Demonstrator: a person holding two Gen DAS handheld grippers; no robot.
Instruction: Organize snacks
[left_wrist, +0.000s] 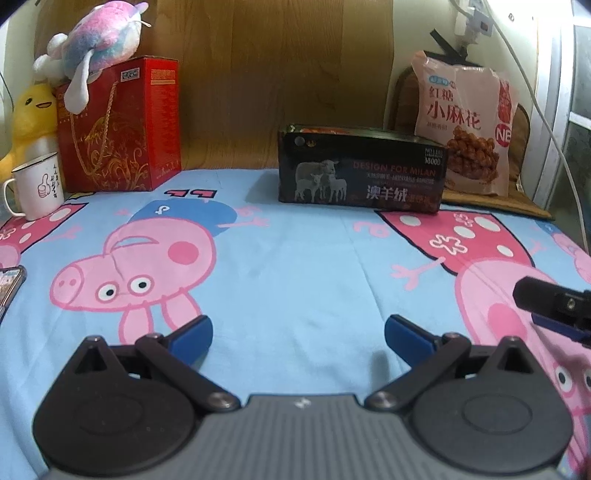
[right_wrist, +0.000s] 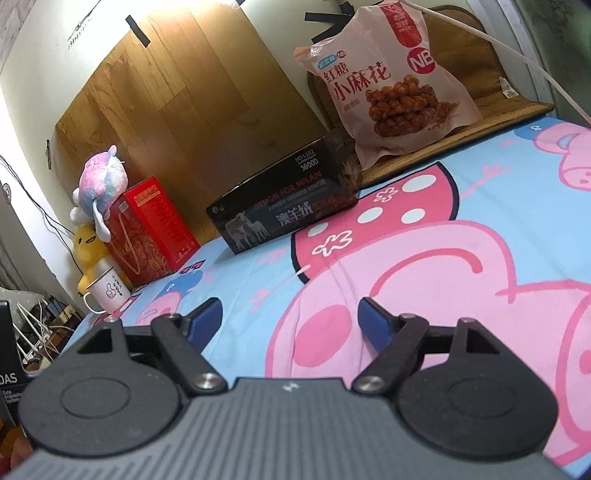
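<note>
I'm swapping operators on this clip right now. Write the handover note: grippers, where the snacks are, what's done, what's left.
Left gripper: open, empty, low over the Peppa Pig sheet.
Right gripper: open, empty, also over the sheet.
Pink bag of brown-sugar twists: at the back right, propped upright on a brown mat.
Black box with sheep picture: just left of and in front of the bag.
Red gift box: back left, plush toy on top.
Done: nothing gripped yet.
Left: all the organizing.

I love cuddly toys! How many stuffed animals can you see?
2. The pink-and-blue plush lies on top of the red gift box. The yellow duck plush sits beside that box, behind the white mug.
</note>
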